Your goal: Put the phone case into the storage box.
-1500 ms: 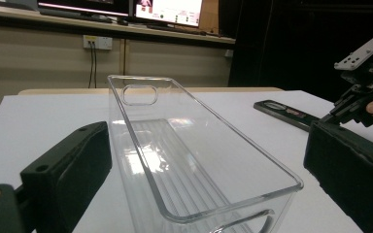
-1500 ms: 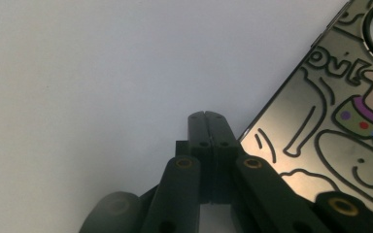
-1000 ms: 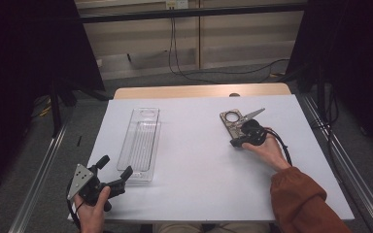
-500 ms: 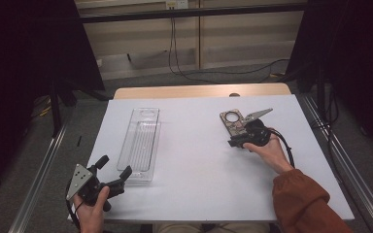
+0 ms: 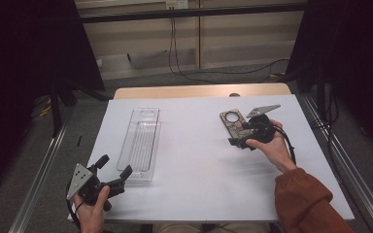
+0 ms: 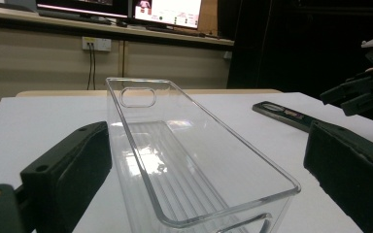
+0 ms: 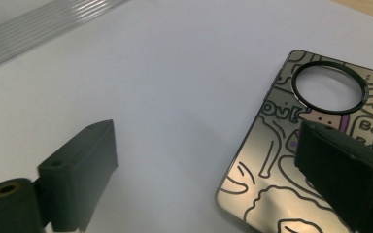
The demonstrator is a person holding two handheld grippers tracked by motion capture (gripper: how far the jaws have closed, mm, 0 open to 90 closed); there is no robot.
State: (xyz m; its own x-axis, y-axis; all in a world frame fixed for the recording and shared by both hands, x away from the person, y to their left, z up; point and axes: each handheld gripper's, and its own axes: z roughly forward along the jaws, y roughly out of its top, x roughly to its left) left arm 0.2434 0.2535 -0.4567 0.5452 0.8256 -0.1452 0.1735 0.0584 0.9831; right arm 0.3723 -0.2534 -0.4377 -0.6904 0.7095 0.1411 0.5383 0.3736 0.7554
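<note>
A clear plastic tray lies lengthwise on the left of the white table top. My left gripper stands open just short of the tray's near end. In the left gripper view the tray runs away between the open jaws. A flat phone case with a round hole and cartoon line art lies at the right. My right gripper hovers open at the case's near end. In the right gripper view the case passes under the right jaw, while the left jaw is over bare table.
The white table top has a wooden strip along its far edge. Metal rails run down both sides of the table, and cables hang on the wall behind. A person's orange sleeve comes in from the bottom right.
My right gripper has shifted and turned slightly over the phone case. The left gripper and the tray have stayed put.
</note>
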